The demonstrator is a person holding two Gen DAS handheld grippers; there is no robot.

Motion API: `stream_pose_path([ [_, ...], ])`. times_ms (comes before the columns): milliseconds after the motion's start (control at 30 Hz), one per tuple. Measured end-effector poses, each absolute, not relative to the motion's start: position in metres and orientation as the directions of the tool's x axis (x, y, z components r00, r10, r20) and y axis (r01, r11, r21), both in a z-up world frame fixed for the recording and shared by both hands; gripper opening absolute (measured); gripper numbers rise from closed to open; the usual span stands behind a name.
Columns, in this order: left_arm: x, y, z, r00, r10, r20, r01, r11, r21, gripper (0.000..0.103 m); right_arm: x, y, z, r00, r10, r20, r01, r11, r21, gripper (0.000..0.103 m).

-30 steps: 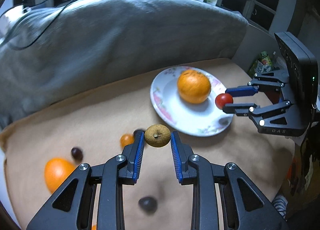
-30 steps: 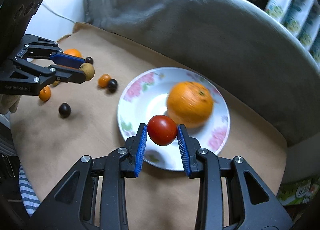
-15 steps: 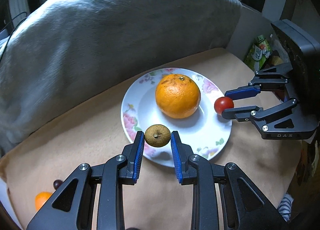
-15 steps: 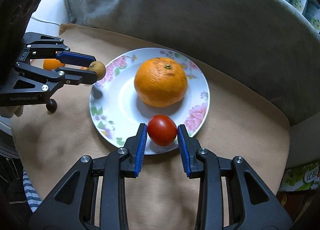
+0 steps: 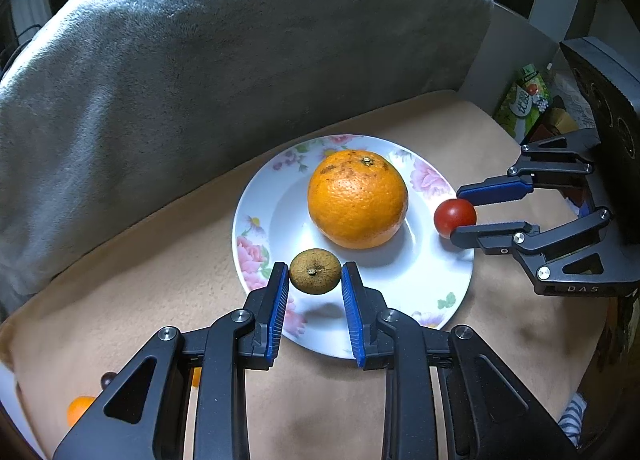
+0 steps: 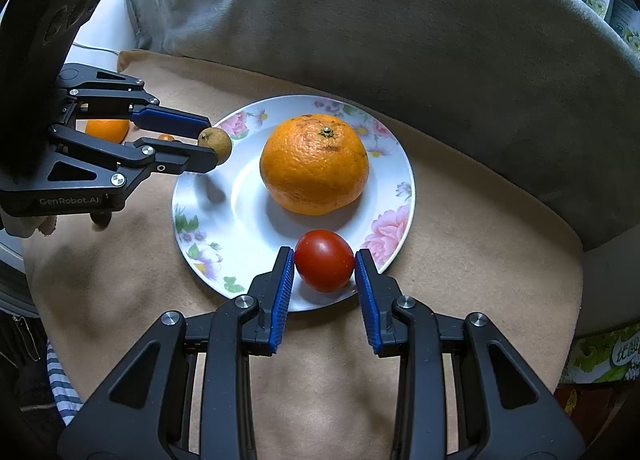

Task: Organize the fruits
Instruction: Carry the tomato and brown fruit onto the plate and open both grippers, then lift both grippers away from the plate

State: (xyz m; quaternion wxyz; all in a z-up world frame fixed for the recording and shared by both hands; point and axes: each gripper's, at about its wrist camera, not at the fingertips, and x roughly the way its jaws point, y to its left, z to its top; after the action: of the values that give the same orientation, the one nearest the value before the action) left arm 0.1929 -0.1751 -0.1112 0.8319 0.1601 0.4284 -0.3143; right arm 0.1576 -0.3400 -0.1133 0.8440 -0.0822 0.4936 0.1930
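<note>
A white floral plate (image 5: 404,284) (image 6: 224,220) lies on the tan cloth with a large orange (image 5: 357,198) (image 6: 314,163) on it. My left gripper (image 5: 315,280) (image 6: 218,146) is shut on a small brown fruit (image 5: 315,271) (image 6: 216,145) and holds it above the plate's left rim. My right gripper (image 6: 324,265) (image 5: 458,214) is shut on a red tomato (image 6: 324,260) (image 5: 454,216) and holds it over the plate's near right rim.
A grey blanket-covered cushion (image 5: 240,60) rises behind the cloth. Loose fruits lie left of the plate: an orange (image 6: 107,129) (image 5: 78,408), a small orange one (image 6: 166,137) and a dark one (image 5: 106,379). Green packages (image 5: 524,100) stand at the right.
Both grippers have moved in over the plate with their fruits. The left gripper came from the loose fruits on the left to the plate's rim.
</note>
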Motion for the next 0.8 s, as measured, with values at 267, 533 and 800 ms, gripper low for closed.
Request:
stream_pose_path([
  [267,0.194,-0.178,-0.109,0.444,-0.386,-0.809,0.654,0.756,-0.002,0.026,0.157,-0.337,-0.110,0.445,0.248,-0.861,-0.415,0.909,0.048,0.033],
  [533,0.197,-0.175,-0.108,0.451,-0.385,-0.806,0.641,0.767,-0.008,0.041,0.158,-0.334,-0.106,0.463,0.232,-0.856,-0.414,0.910,0.022,0.051],
  [800,0.198,-0.171,-0.102,0.469,-0.395,-0.790,0.634,0.773,-0.010,0.071,0.154,-0.330,-0.097,0.489,0.237,-0.839,-0.429,0.903,0.006,0.081],
])
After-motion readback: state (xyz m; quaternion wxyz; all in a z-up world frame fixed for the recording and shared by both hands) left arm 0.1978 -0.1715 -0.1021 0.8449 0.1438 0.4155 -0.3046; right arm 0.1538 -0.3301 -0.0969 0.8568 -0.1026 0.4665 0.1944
